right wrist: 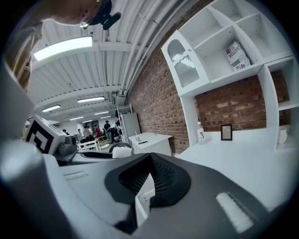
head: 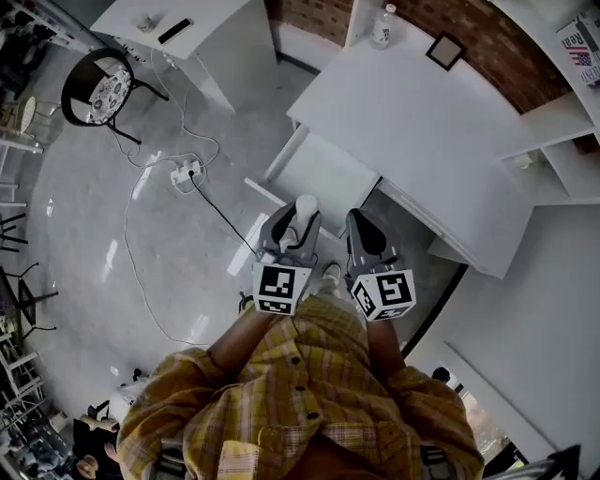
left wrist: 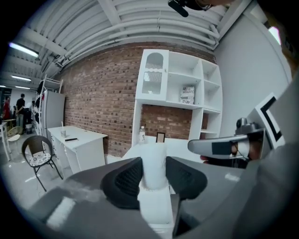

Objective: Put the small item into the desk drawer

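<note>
In the head view my left gripper (head: 300,217) is shut on a small white cylinder (head: 306,208), held upright just in front of the white desk's open drawer (head: 328,169). The left gripper view shows the same white cylinder (left wrist: 154,165) pressed between both dark pads (left wrist: 125,179), with the white drawer (left wrist: 156,212) below it. My right gripper (head: 360,220) hangs beside the left one, near the desk's front edge. In the right gripper view its jaws (right wrist: 149,158) meet at the tips with nothing between them, and a corner of the drawer (right wrist: 141,198) shows beneath.
The white desk top (head: 422,141) carries a bottle (head: 382,25) and a small picture frame (head: 444,50) at its far side. White shelves (head: 562,141) stand to the right. On the floor to the left lie a power strip (head: 186,173) with cables, a chair (head: 98,89) and a second desk (head: 187,28).
</note>
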Demonstrator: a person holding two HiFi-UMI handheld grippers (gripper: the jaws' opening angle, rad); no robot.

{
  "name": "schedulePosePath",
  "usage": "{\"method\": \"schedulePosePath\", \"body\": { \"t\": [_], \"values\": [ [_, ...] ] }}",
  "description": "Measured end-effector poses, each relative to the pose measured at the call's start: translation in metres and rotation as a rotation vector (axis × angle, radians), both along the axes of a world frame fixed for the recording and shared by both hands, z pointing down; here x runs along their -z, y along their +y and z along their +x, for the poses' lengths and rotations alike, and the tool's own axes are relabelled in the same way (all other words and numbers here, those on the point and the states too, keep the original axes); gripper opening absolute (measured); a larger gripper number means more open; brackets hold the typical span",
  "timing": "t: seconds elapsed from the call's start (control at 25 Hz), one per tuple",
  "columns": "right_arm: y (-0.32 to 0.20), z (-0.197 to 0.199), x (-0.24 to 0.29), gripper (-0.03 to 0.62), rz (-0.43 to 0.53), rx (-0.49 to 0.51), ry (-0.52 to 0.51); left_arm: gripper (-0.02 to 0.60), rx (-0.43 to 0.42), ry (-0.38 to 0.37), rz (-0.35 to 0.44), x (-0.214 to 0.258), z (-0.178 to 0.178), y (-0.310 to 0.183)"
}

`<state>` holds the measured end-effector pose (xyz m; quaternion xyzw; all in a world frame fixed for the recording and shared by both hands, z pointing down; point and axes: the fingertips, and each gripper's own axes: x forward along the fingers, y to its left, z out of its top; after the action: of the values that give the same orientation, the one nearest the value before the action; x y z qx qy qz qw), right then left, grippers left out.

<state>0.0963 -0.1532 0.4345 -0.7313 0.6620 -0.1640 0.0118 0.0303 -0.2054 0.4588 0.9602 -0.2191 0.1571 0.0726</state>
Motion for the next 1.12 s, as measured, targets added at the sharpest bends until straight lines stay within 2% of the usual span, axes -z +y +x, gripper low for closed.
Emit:
{"method": "schedulePosePath", "body": {
  "t": [0.28,0.6,0.8,1.12],
  "values": [
    [-0.03,0.01,-0.032,0.0,-0.064,-0.042,-0.051,0.167,-0.093,-0.062,-0.054,-0.034,0.025,-0.033],
    [-0.04,0.033,-0.064,0.0,-0.131,-0.194,-0.105,0.167,-0.215,-0.131,-0.105,-0.067,0.048,-0.05],
    [-0.046,0.035,-0.082,0.0,-0.146,-0.238,-0.157,0.169,-0.265,-0.185,-0.137,-0.089,0.057,-0.06],
    [-0.035,0.045,-0.11,0.0,-0.197,-0.326,-0.18,0.169,-0.323,-0.287,-0.173,-0.132,0.07,-0.06]
  ]
}}
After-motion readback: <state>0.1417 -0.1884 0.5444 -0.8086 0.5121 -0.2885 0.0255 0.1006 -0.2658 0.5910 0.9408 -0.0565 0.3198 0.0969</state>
